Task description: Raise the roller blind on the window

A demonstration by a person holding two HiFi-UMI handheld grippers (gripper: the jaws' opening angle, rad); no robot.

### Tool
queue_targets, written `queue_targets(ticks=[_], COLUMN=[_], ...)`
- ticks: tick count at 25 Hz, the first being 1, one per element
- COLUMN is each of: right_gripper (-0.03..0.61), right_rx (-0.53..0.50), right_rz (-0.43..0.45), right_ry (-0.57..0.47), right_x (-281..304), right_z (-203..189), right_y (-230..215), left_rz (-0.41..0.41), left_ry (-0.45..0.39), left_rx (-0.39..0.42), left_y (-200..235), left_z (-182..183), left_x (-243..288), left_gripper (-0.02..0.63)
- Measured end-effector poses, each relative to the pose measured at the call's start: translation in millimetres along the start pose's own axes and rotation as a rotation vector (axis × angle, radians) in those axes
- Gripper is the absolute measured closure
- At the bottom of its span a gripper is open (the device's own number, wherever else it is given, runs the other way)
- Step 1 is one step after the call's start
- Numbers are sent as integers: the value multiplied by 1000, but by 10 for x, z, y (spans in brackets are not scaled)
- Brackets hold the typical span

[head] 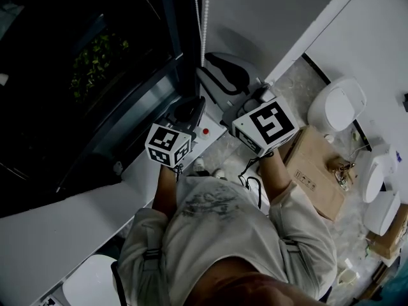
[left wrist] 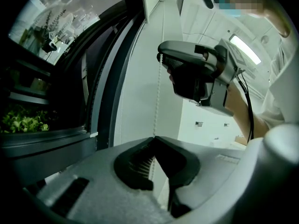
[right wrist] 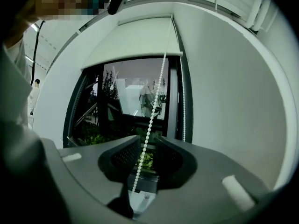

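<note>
Two grippers meet at the right edge of the window (head: 76,75), a dark pane set in a white wall above a white sill (head: 76,225). Right of the window the floor (head: 294,85) is pale speckled stone. A cardboard box (head: 317,171) lies flat on it, and white rounded fixtures (head: 336,107) stand farther from the window, along another white wall. The person (head: 210,231), in a pale shirt, stands just beside the sill.

The head view shows only a short run of the bead chain (head: 204,18) hanging beside the window's frame, with both marker cubes below it; the blind lies outside that picture. The right gripper view looks up at it: the roller blind (right wrist: 135,38) covers the top part of the window, its bottom bar level, with glass and green plants (right wrist: 93,136) showing below. There the right gripper (right wrist: 145,143) has its jaws released, and the chain runs down through the gap between them. A second strand hangs along the window's right frame.

The left gripper view shows the left gripper (left wrist: 154,139) clenched on the chain, its jaw tips together where the beads enter. It sits lower beside the window than the right gripper, which appears above it with the chain at its tip. Only that view shows a lit ceiling panel (left wrist: 245,50), away from the window.
</note>
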State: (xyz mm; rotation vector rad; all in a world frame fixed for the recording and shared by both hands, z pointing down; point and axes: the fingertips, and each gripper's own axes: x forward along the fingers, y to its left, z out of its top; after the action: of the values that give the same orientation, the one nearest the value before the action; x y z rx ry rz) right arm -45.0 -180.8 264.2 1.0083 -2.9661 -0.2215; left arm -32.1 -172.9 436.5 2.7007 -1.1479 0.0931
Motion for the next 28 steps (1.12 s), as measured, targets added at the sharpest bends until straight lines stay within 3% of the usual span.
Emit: queue_targets(ticks=[6, 12, 28], right_gripper=[566, 569, 569], right_rx=[-15, -5, -1], right_rz=[-11, -36, -54], right_ry=[6, -1, 81], right_x=[55, 10, -47], right_z=[65, 0, -557], right_y=[-48, -72, -3], left_rz=[-11, -13, -3], left_ry=[-2, 12, 117], left_rx=[0, 1, -58], left_y=[-28, -39, -13], left_z=[7, -51, -623], left_x=[27, 49, 124], left_gripper=[600, 600, 600])
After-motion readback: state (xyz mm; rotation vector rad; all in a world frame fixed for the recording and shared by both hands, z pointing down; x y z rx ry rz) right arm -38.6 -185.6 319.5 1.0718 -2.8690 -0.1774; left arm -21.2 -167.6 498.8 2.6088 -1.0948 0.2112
